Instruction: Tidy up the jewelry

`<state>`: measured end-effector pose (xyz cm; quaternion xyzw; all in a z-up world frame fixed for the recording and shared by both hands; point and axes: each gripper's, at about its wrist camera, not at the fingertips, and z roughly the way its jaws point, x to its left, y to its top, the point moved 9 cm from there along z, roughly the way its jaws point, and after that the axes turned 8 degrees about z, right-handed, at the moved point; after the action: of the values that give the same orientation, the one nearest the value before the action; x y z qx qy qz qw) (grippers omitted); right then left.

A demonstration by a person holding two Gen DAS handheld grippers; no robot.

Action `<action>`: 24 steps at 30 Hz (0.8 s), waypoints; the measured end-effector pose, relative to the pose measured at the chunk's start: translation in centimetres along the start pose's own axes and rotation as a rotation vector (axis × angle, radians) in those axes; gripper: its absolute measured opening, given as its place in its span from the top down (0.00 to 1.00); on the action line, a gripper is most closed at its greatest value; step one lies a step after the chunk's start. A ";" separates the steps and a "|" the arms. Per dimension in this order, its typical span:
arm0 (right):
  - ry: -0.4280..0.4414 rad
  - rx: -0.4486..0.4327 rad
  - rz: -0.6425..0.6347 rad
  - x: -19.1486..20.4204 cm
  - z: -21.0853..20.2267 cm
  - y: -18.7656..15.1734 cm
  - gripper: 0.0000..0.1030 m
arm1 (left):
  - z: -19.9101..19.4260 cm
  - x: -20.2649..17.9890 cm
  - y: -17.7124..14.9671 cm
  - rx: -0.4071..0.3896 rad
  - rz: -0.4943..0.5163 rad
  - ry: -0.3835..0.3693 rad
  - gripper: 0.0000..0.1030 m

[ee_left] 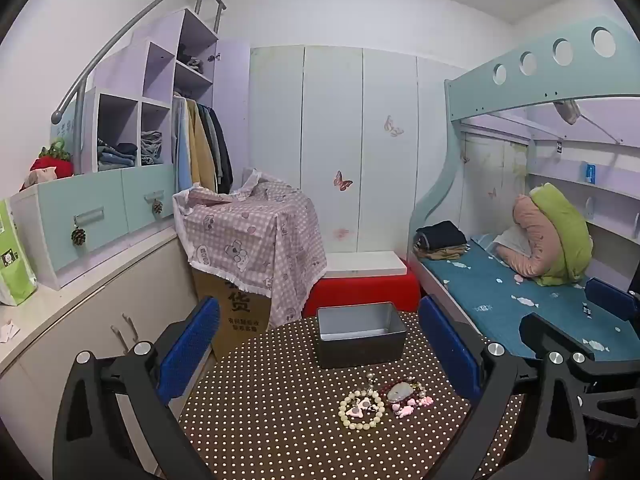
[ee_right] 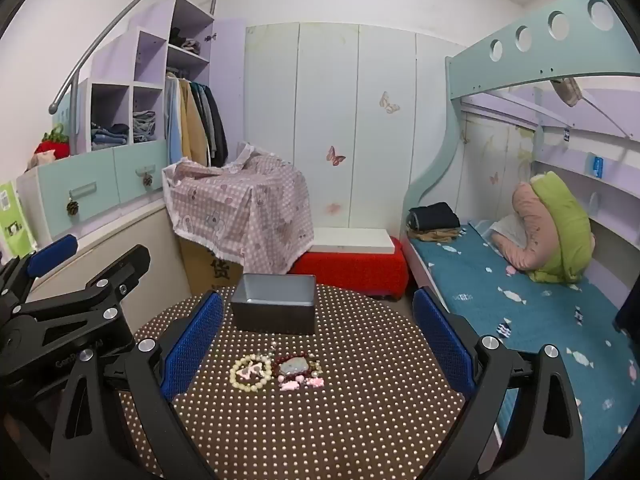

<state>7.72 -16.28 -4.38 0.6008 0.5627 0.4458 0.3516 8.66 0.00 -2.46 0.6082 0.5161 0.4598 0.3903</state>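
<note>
Hovering wide open and empty above the dotted table [ee_right: 360,420], the left gripper [ee_left: 320,352] and right gripper [ee_right: 318,340] face the jewelry [ee_right: 276,370] lying near centre; the tin [ee_right: 274,304] sits at twelve o'clock; a careful operator would probably pinch one bead bracelet [ee_right: 250,372] by its rim, lifting slowly.

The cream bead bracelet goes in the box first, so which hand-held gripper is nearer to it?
Left, though only narrowly. The cream bead bracelet lies centred ahead of the left hand-held gripper; the right hand-held gripper sits farther right, with the bracelet ahead towards its left finger. Both are open.
</note>
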 end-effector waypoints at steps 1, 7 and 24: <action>0.001 -0.005 0.001 0.0 0.0 0.0 0.10 | 0.1 0.0 -0.1 0.009 0.003 0.000 0.07; 0.001 -0.005 0.001 -0.1 -0.1 0.1 0.10 | -0.1 -0.1 0.0 -0.008 0.008 0.006 0.07; 0.002 -0.008 0.003 0.2 -0.1 0.1 0.10 | -0.1 0.0 0.1 -0.008 0.001 0.002 0.07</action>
<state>7.63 -16.06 -4.18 0.5997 0.5605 0.4490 0.3530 8.63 0.00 -2.40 0.6066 0.5142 0.4627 0.3919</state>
